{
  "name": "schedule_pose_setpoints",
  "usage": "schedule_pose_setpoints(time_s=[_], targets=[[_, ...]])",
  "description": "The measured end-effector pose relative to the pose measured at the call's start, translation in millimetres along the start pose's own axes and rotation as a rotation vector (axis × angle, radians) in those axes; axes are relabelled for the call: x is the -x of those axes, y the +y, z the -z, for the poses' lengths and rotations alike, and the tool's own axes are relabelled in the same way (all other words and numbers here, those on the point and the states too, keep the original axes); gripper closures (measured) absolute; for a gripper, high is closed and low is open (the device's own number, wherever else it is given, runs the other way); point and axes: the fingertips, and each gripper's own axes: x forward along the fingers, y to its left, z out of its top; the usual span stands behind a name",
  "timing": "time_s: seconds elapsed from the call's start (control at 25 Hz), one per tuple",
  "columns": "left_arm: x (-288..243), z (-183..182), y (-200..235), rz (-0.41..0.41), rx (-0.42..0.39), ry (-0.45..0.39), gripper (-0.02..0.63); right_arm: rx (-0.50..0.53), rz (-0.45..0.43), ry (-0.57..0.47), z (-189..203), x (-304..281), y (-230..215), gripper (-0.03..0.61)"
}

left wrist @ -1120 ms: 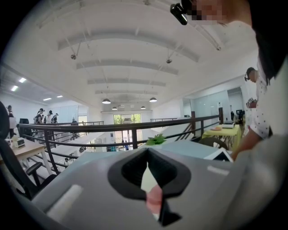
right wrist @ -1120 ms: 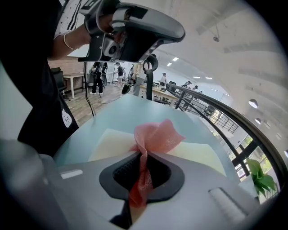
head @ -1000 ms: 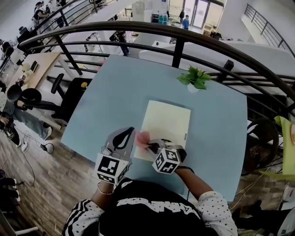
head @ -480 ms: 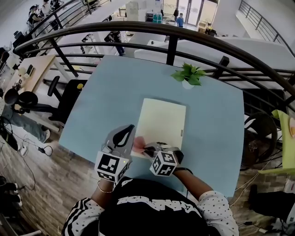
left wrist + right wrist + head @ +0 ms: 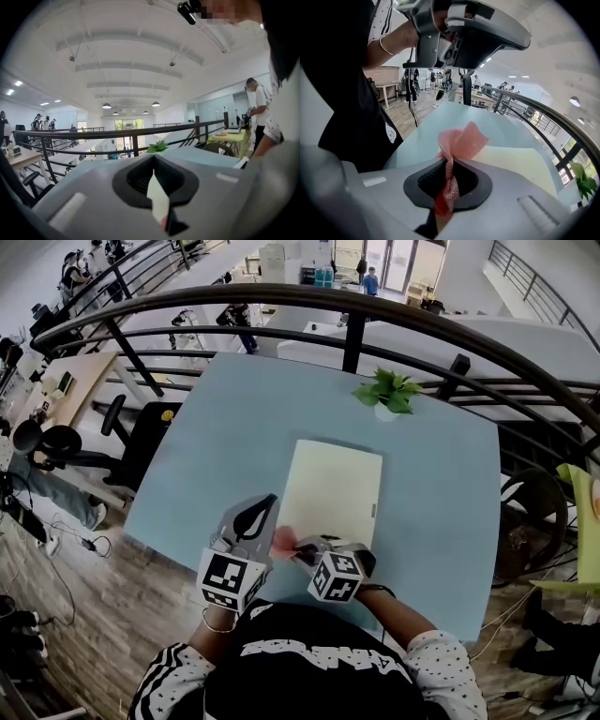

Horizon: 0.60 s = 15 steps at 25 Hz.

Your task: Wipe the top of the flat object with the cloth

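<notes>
A cream flat board (image 5: 330,488) lies in the middle of the pale blue table (image 5: 230,427). My right gripper (image 5: 297,548) is shut on a bunched pink mesh cloth (image 5: 283,541), which sits at the board's near left corner. In the right gripper view the cloth (image 5: 461,139) sticks up from between the jaws (image 5: 451,164), with the board (image 5: 520,161) just beyond it. My left gripper (image 5: 267,502) hovers close to the left of the cloth, jaws shut and holding nothing. In its own view the left gripper (image 5: 153,158) points across the table.
A small potted plant (image 5: 389,393) stands at the table's far edge, just past the board. A curved black railing (image 5: 356,306) runs behind the table. An office chair (image 5: 141,427) stands at the left, and the near table edge is against the person's body.
The right gripper has drawn the cloth a little nearer, from over the board's near left part to its near corner. The left gripper has stayed beside it.
</notes>
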Motion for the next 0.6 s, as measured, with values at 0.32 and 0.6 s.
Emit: schedule_pose_setpoints(time_s=[0.32,0.6], targets=[[4,3,2,-0.012,0.000,0.005,0.614,-0.032,-0.051,-0.019,-2,2,7,0.552],[8,5,13,-0.032,-0.005,0.011,0.614,-0.124,-0.075,-0.098,-8,5,-10,0.551]])
